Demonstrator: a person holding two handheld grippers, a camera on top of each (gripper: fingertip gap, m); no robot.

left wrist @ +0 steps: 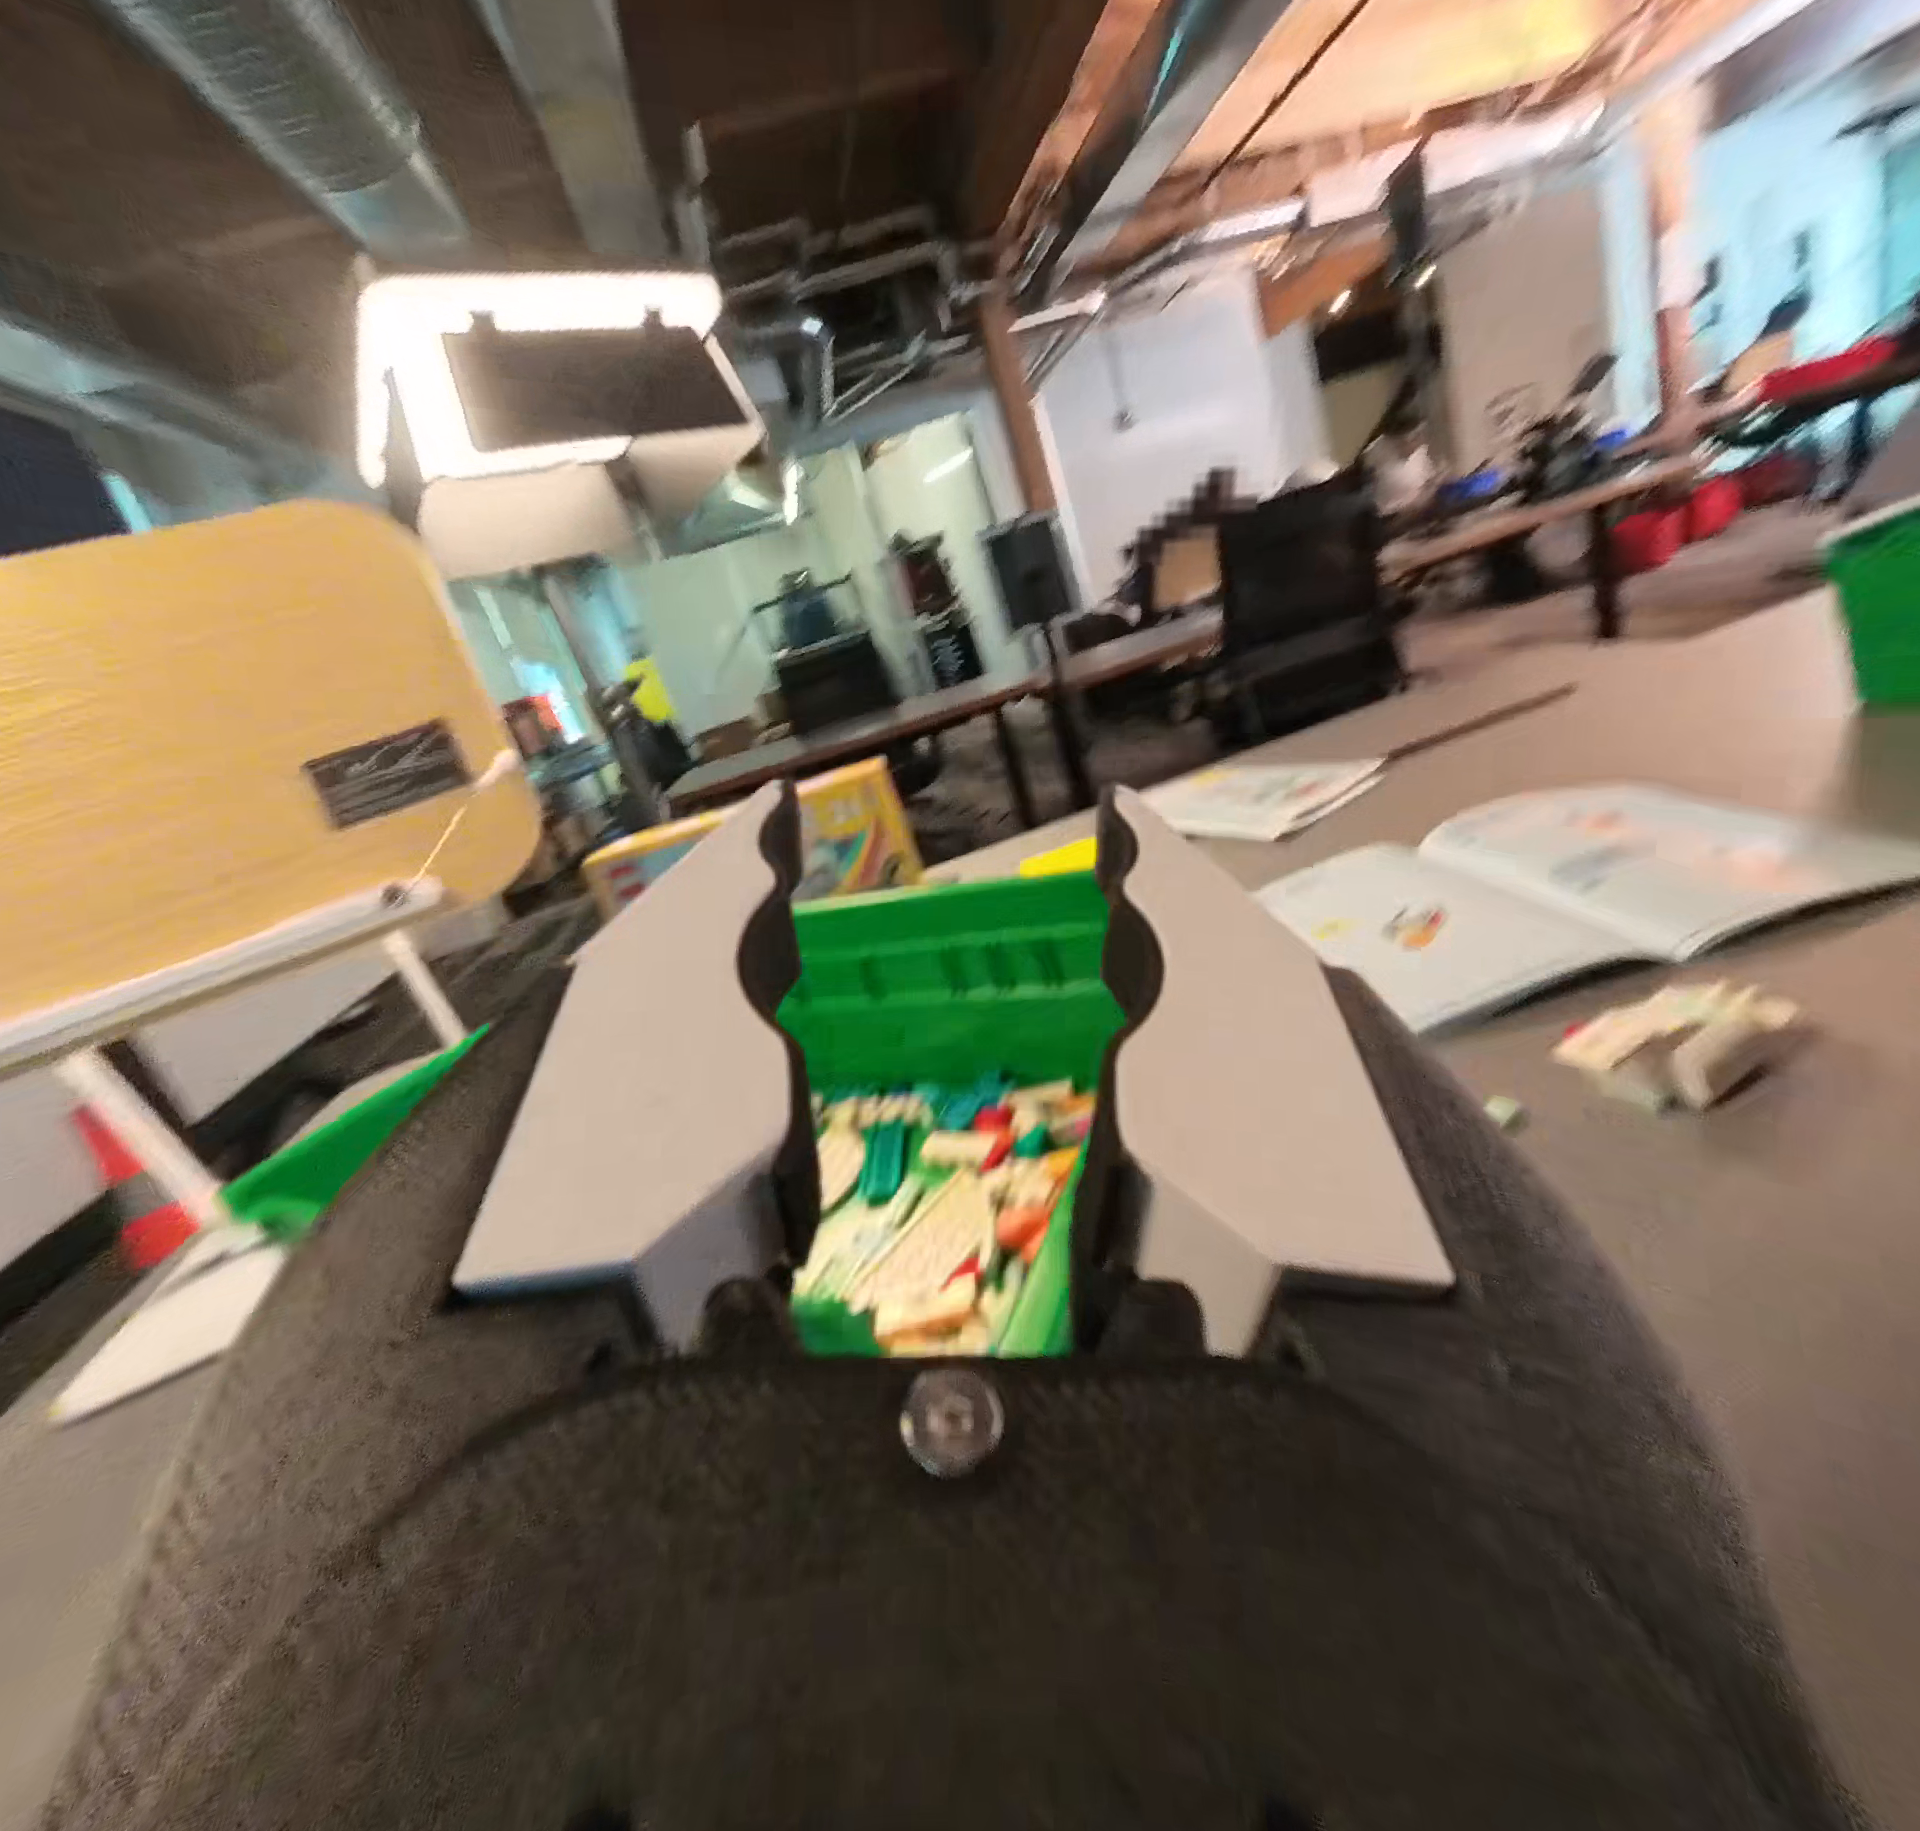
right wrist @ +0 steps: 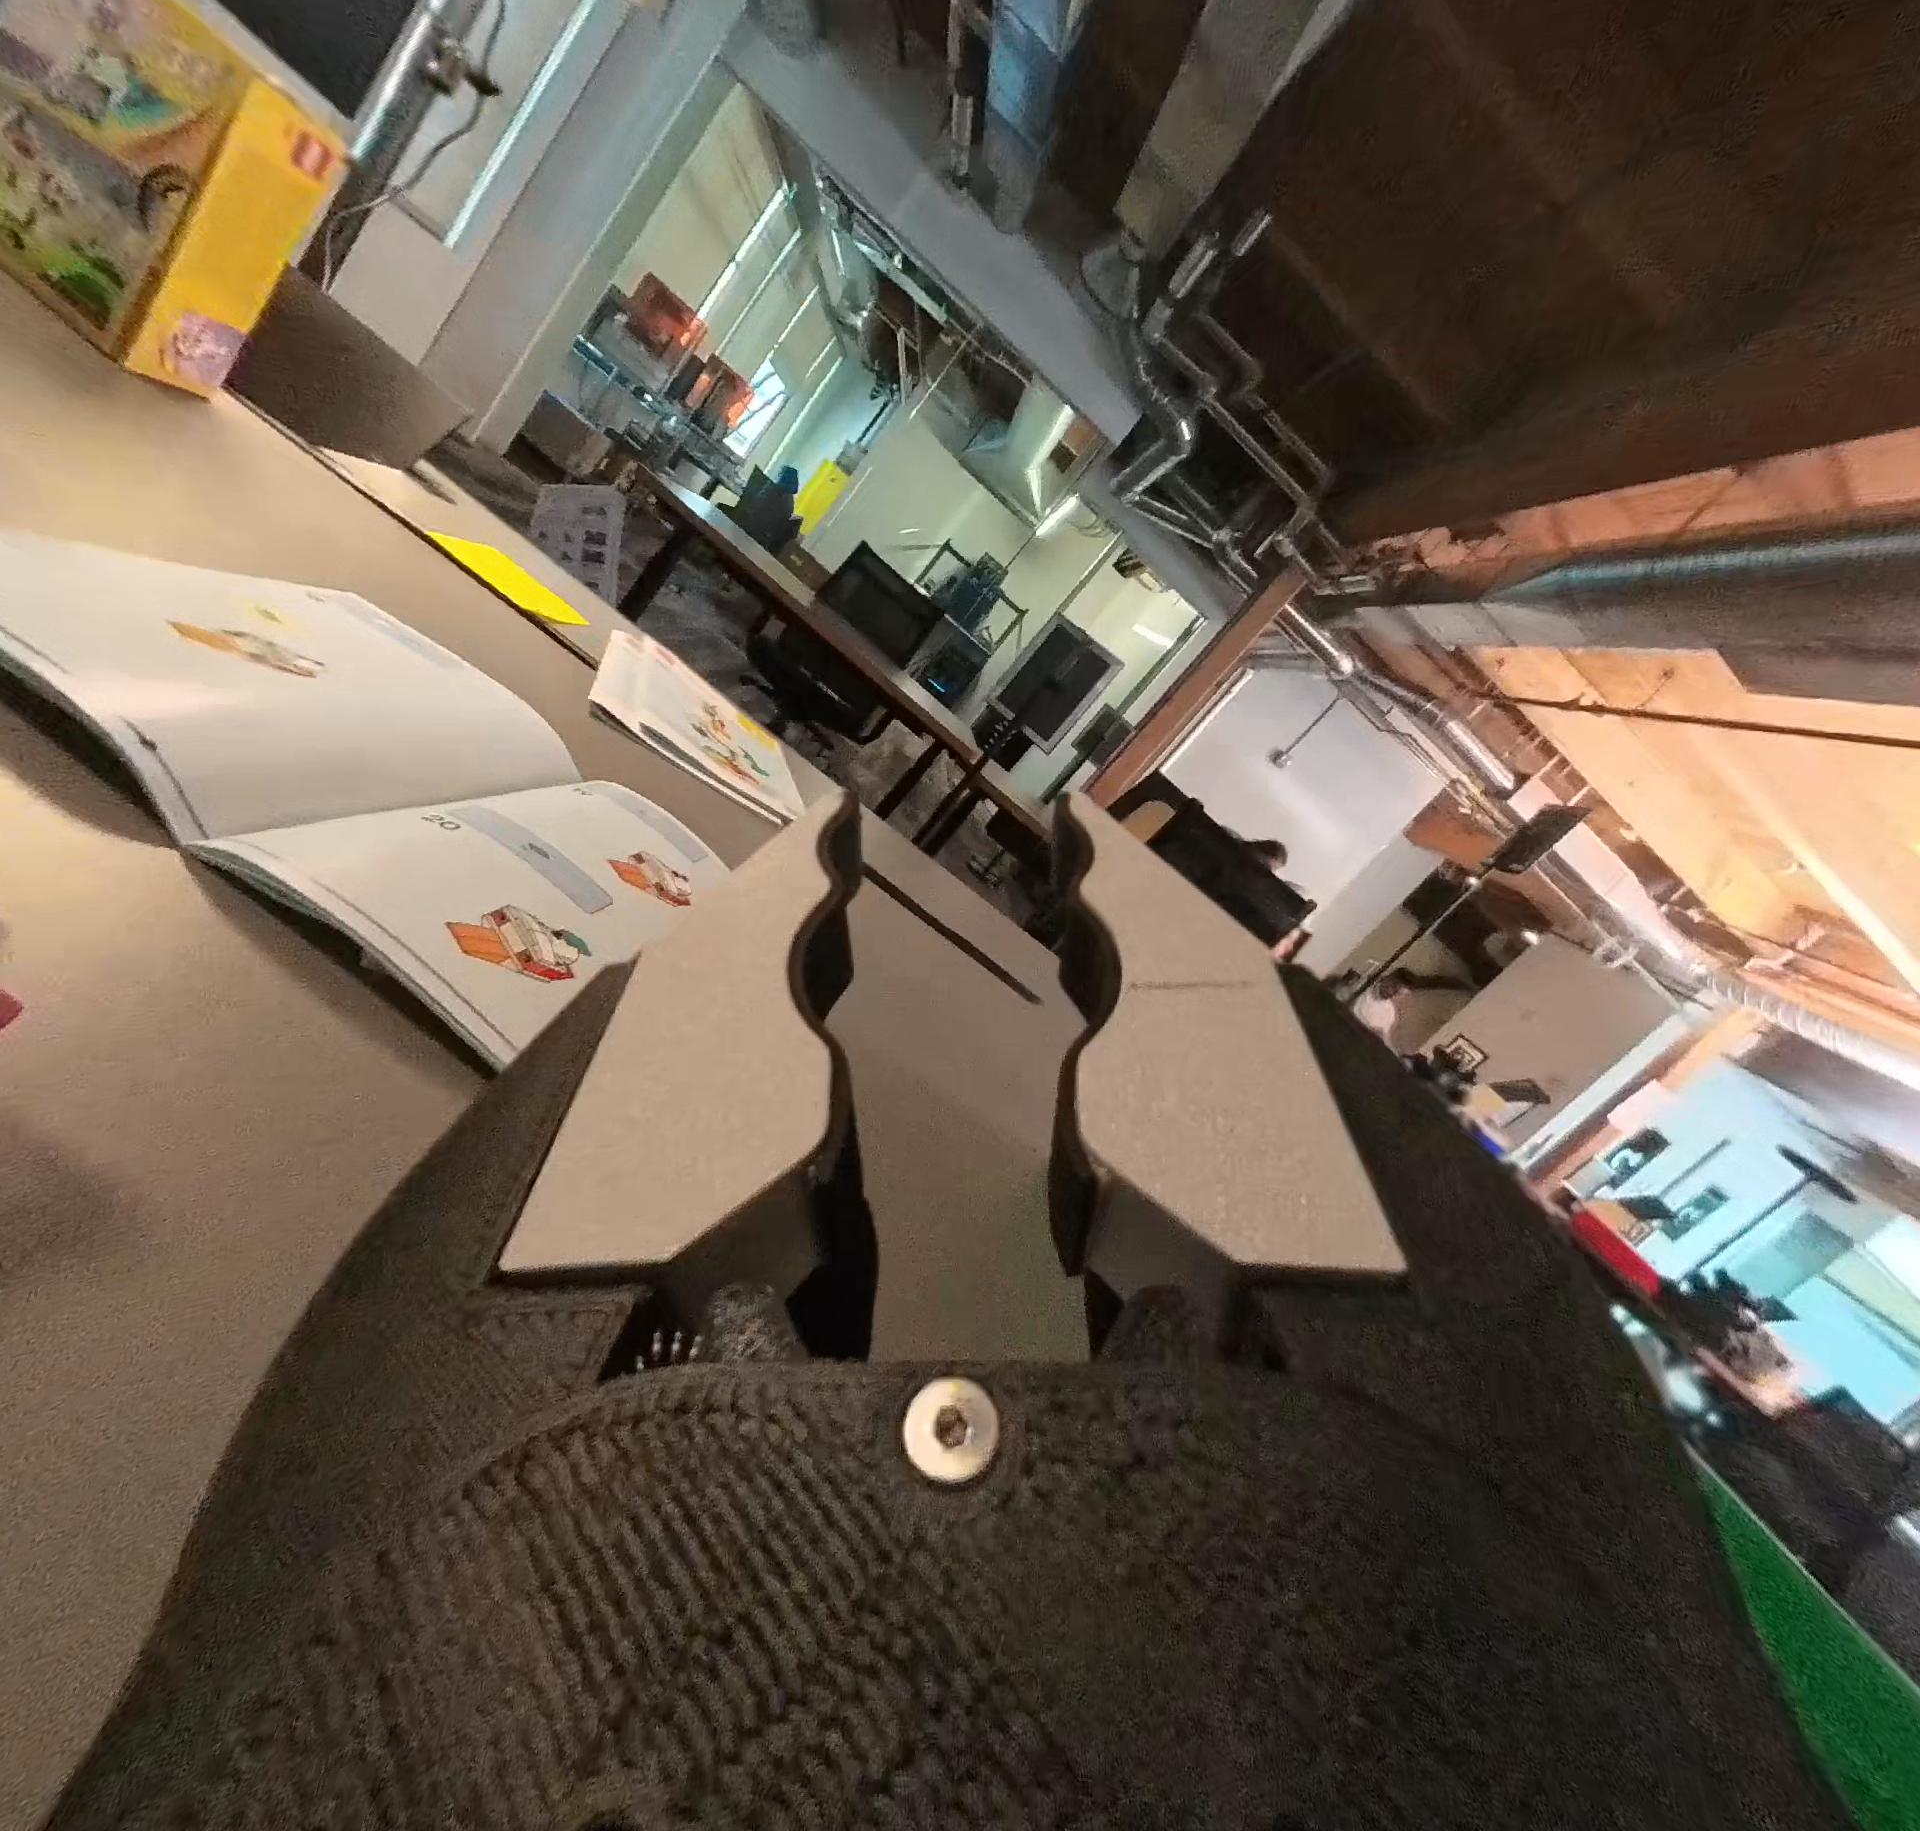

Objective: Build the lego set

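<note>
I am aiming my left gripper (left wrist: pixel 945 851), parted and empty, over the green bin (left wrist: pixel 940 934) of bricks (left wrist: pixel 935 1199); I should be descending slowly onto one piece. My right gripper (right wrist: pixel 956 836) is hovering agape, empty, near the manual (right wrist: pixel 343 742).

Right hand-held gripper (right wrist: pixel 956 825) low over the table (right wrist: pixel 208 1106), view tilted

Its grey fingers (right wrist: pixel 717 1075) stand apart with nothing between them. To the left an open instruction booklet (right wrist: pixel 312 742) lies flat; beyond it are a second booklet (right wrist: pixel 696 721), a yellow sheet (right wrist: pixel 504 576) and a yellow lego box (right wrist: pixel 156 192).
</note>
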